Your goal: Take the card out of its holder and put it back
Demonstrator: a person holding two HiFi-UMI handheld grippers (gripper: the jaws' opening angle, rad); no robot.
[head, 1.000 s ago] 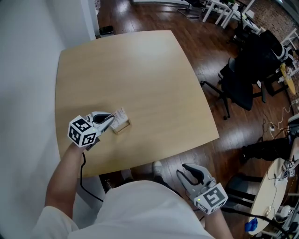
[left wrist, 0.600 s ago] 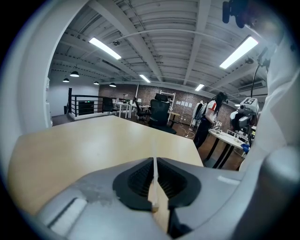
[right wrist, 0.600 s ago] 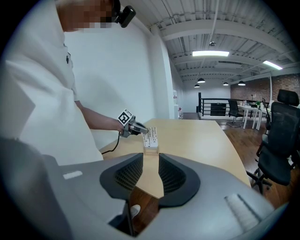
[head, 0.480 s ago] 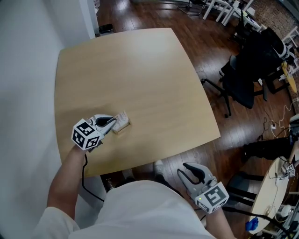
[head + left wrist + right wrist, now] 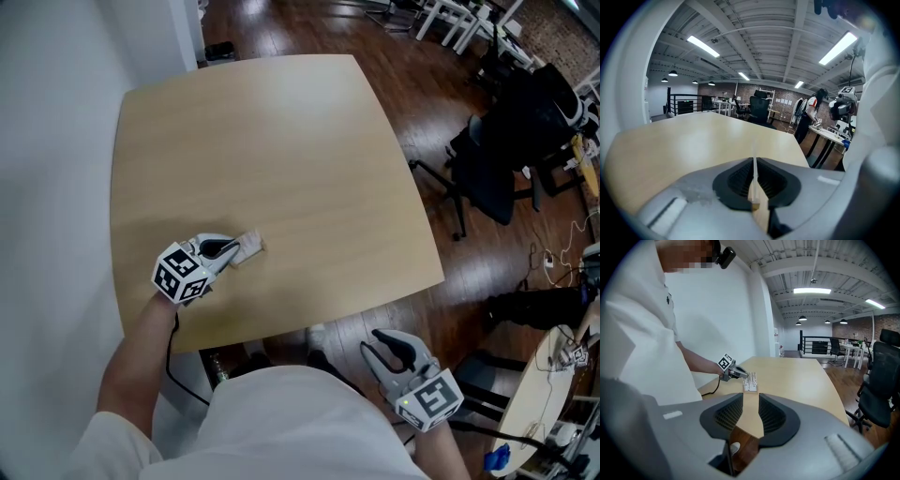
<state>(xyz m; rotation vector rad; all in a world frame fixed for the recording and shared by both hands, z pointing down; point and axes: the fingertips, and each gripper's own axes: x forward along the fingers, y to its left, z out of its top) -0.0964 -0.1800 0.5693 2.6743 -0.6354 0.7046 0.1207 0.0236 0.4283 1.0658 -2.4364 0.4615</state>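
Observation:
My left gripper (image 5: pixel 236 248) is shut on a thin white card (image 5: pixel 754 171), which shows edge-on between the black pads in the left gripper view. The card (image 5: pixel 250 243) stands in or right over the small wooden holder (image 5: pixel 244 259) near the front left of the table (image 5: pixel 281 141); whether it is seated I cannot tell. From the right gripper view, the holder (image 5: pixel 750 388) carries the white card (image 5: pixel 751 378) with the left gripper (image 5: pixel 742 374) at its side. Off the table's front edge, beside the person's body, my right gripper (image 5: pixel 386 349) is open and empty.
A white wall (image 5: pixel 47 141) runs along the table's left side. Black office chairs (image 5: pixel 506 141) stand on the wooden floor to the right. A white side table (image 5: pixel 553 394) with small items is at the lower right. A black cable (image 5: pixel 173 366) hangs from the left gripper.
The left gripper has come down and a little toward the front with the card, so the card now sits low at the holder. The right gripper has stayed put.

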